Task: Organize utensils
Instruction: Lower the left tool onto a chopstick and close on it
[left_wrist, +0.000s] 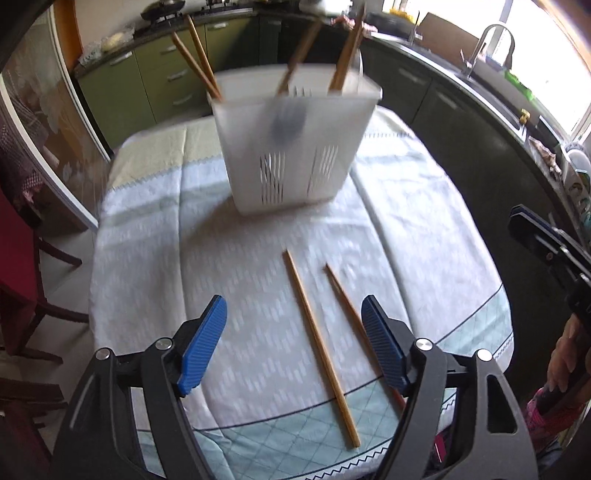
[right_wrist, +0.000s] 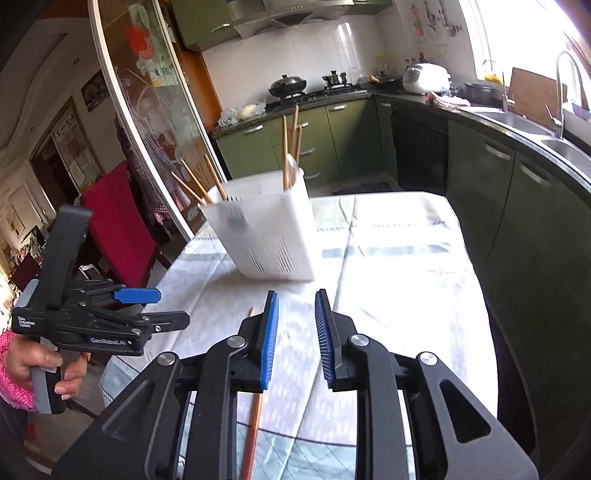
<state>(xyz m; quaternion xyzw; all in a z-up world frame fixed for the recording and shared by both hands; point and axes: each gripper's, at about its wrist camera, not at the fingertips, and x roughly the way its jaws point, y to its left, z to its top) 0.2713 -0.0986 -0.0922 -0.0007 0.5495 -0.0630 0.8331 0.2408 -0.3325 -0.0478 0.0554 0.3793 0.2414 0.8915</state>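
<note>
While two wooden chopsticks are lying loose on the tablecloth, the left gripper (left_wrist: 293, 343) is hanging over them with its ribbed blue pads spread wide and pinching nothing, the nearer chopstick (left_wrist: 320, 347) sitting lower centre of the left wrist view and the second chopstick (left_wrist: 345, 299) slanting just right of it, partly passing under the right-hand pad. At the upper centre of that view the utensil holder (left_wrist: 295, 144) is standing on the cloth, a frosted white plastic box with slotted drain vents near its base, several chopsticks leaning out of its rim and a dark utensil showing dimly through its wall. In the right wrist view the right gripper (right_wrist: 295, 332) is pointing toward the same holder (right_wrist: 266, 236) with its pads parted by a narrow gap and nothing between them, while one chopstick (right_wrist: 253, 424) is running down the lower centre beneath its left finger. Judging from this, the risk is that thin, smooth, tapered sticks lying flat are giving the pads little to bite on; a closure made slightly off-line could be rolling one away or levering it out sideways. The woven tablecloth (left_wrist: 155, 258) is looking soft and creased, so pads pressed low might be snagging and dragging it, and a dragged cloth could be tipping the light, top-heavy holder.
</note>
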